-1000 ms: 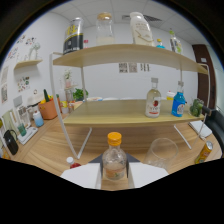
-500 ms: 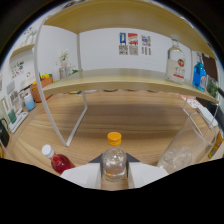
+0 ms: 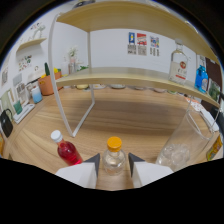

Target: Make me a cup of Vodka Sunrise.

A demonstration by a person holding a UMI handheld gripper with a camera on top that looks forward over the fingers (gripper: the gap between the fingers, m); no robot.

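The jaws (image 3: 114,167) sit nearest, their two pale tips pressed against either side of a small clear bottle with an orange cap (image 3: 114,157), which stands upright between them; they are clamped on its body. Just to the left of the jaws, a bottle of red liquid with a white cap (image 3: 67,150) leans on the wooden desk (image 3: 130,117), its cap pointing away to the left. To the right of the jaws and slightly ahead stands a tall clear glass (image 3: 181,145) with ice cubes in its bottom.

Beyond these the desk runs bare to a white-framed shelf unit (image 3: 82,95), whose near leg comes down on the desk left of centre. On its lower shelf board, toward the right, stands a clear bottle with a red label (image 3: 179,66), and further right a blue bottle (image 3: 201,80). Small low items along the middle of that board are too blurred to identify. At the far left, an orange pot (image 3: 46,85) holds something green beside some smaller containers. Posters (image 3: 142,44) hang on the white back wall.
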